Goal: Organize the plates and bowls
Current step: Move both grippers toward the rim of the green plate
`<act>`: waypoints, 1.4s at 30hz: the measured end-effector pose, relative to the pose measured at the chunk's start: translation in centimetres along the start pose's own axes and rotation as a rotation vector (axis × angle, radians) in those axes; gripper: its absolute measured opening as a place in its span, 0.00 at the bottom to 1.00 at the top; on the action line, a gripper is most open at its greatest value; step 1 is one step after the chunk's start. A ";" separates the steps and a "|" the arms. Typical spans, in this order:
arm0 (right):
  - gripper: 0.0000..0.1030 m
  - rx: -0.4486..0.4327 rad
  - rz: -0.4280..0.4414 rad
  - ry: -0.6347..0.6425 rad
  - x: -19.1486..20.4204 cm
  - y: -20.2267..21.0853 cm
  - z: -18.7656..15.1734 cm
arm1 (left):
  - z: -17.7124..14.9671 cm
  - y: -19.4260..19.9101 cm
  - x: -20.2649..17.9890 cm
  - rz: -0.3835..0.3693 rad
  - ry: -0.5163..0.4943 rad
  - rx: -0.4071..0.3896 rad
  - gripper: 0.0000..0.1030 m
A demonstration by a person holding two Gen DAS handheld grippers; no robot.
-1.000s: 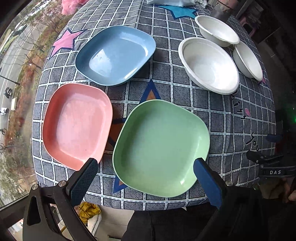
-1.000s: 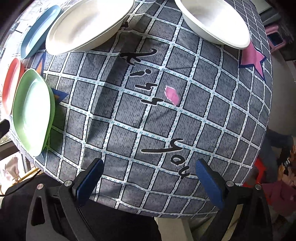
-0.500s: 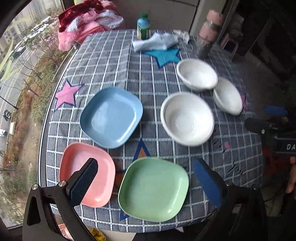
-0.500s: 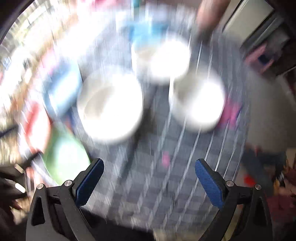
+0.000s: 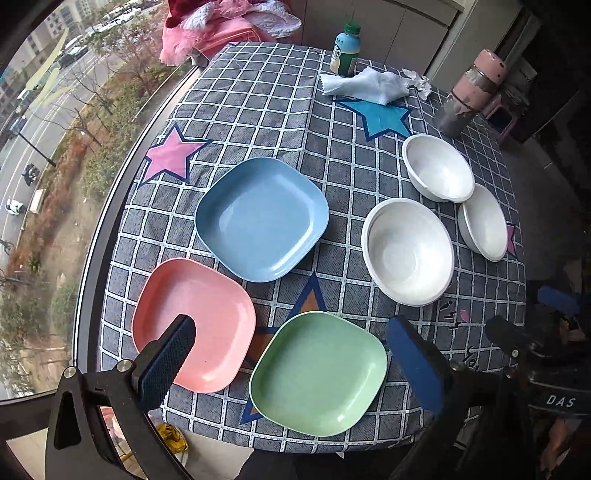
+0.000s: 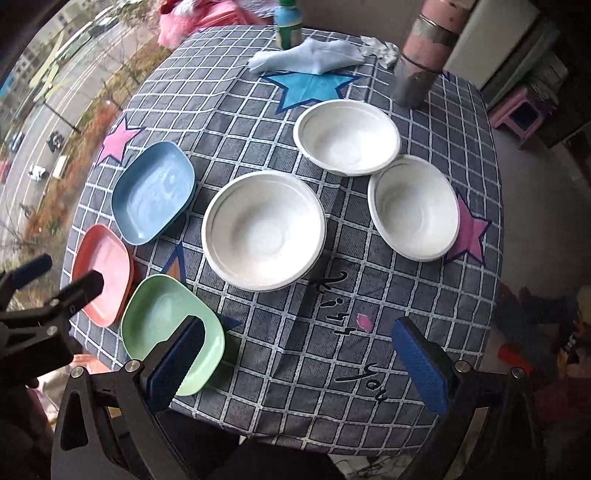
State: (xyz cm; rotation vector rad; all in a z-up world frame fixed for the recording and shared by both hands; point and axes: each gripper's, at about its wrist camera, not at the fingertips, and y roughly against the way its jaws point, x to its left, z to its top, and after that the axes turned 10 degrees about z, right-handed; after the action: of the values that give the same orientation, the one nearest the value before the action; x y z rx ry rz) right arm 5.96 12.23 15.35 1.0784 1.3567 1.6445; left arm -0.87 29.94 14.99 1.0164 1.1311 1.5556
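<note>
Three square plates lie on the checked tablecloth: blue (image 5: pixel 262 218), pink (image 5: pixel 192 321) and green (image 5: pixel 317 373). Three white bowls sit to their right: a large one (image 5: pixel 408 251), one behind it (image 5: pixel 437 168) and one at the right edge (image 5: pixel 482 221). In the right wrist view the same plates show as blue (image 6: pixel 153 192), pink (image 6: pixel 103 273) and green (image 6: pixel 170 328), with the bowls (image 6: pixel 264 230) (image 6: pixel 347 136) (image 6: pixel 413 206). My left gripper (image 5: pixel 291 363) is open and empty above the near edge, over the pink and green plates. My right gripper (image 6: pixel 299 363) is open and empty above the near right corner.
At the far end stand a bottle (image 5: pixel 345 48), a crumpled white cloth (image 5: pixel 365 86) and a pink-and-grey flask (image 5: pixel 467 99). Pink laundry (image 5: pixel 221 22) lies beyond the table. A window runs along the left. A pink stool (image 6: pixel 521 110) stands at the right.
Both grippers have risen and pulled back from the table, so the whole table is in view. The plates and bowls have not moved.
</note>
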 end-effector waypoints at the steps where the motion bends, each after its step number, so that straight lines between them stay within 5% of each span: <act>1: 0.99 0.001 -0.010 0.014 0.3 -0.2 0.2 | -0.1 0.1 0.0 0.001 -0.006 -0.004 1.00; 3: 0.99 0.013 -0.034 0.043 2.5 -0.9 1.5 | -0.1 0.3 0.0 0.010 -0.013 -0.011 1.00; 6: 0.99 0.020 -0.031 0.082 1.0 -0.4 -1.9 | -0.3 0.4 0.7 0.030 -0.007 -0.012 1.00; 11: 0.99 0.022 0.019 0.121 1.8 -0.1 -1.8 | -0.9 0.0 1.9 0.040 0.005 0.002 1.00; 32: 0.99 0.169 0.047 0.123 2.5 -4.3 -4.9 | -6.2 -5.3 4.6 0.008 0.074 0.219 1.00; 42: 0.99 0.163 0.060 0.169 1.9 -3.9 -4.9 | -6.9 -4.7 4.3 0.044 0.120 0.229 1.00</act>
State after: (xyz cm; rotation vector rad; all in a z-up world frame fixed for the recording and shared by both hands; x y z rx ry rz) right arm 0.78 12.85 11.40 1.1027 1.6045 1.7250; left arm -7.44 33.43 9.25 1.1162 1.4029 1.5641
